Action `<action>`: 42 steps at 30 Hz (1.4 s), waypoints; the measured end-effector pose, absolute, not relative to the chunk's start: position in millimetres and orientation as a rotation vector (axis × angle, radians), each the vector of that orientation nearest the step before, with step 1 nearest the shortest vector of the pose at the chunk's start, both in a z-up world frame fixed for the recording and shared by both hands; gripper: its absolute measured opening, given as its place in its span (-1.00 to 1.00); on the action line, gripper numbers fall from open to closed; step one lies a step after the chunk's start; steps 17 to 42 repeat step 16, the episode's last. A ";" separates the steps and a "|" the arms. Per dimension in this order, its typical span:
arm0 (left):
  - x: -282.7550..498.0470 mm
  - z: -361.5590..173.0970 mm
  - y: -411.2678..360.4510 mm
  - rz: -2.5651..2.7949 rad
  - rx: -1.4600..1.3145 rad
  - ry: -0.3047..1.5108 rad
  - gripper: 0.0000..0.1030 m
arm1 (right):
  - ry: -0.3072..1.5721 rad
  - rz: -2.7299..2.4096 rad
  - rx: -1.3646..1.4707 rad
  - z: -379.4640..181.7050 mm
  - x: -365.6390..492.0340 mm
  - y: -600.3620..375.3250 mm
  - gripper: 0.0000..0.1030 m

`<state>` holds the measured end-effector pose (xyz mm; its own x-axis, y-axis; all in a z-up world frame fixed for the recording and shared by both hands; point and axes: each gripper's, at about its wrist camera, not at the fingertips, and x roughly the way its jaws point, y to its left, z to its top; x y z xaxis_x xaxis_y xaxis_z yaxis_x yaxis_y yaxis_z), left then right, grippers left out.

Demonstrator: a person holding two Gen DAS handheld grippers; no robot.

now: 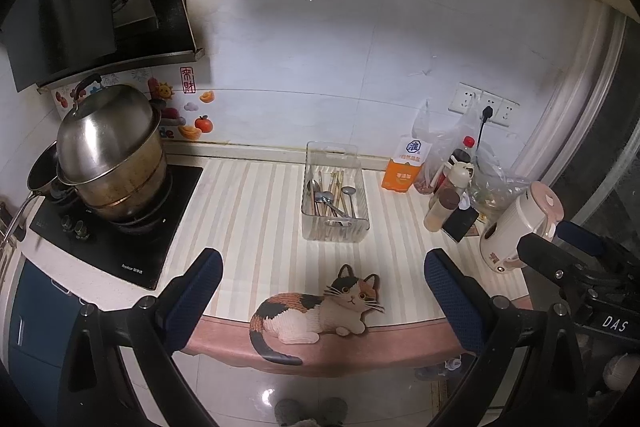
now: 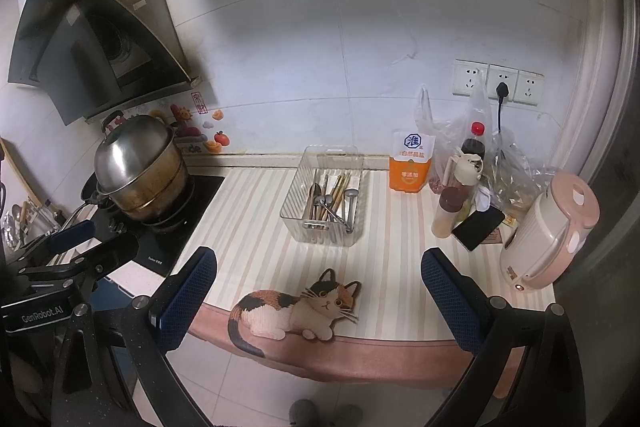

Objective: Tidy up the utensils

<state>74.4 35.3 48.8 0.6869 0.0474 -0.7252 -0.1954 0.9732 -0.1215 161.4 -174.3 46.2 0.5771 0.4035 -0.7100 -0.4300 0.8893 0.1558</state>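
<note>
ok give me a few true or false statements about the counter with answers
1. The spoons and chopsticks lie in a clear bin. True.
2. The left hand-held gripper is shut on a spoon. False: it is open and holds nothing.
3. An orange packet stands right of the bin. True.
4. The steel pot has no lid. False: a domed lid covers it.
5. The right hand-held gripper is open. True.
</note>
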 end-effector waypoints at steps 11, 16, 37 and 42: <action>75.8 52.1 34.2 0.131 -0.192 0.799 1.00 | 0.819 0.484 -0.031 47.1 160.2 -178.5 1.00; 76.4 54.6 32.6 0.122 -0.203 0.794 1.00 | 0.819 0.484 -0.031 47.0 160.1 -178.8 1.00; 76.4 54.6 32.6 0.122 -0.203 0.794 1.00 | 0.819 0.484 -0.031 47.0 160.1 -178.8 1.00; 76.4 54.6 32.6 0.122 -0.203 0.794 1.00 | 0.819 0.484 -0.031 47.0 160.1 -178.8 1.00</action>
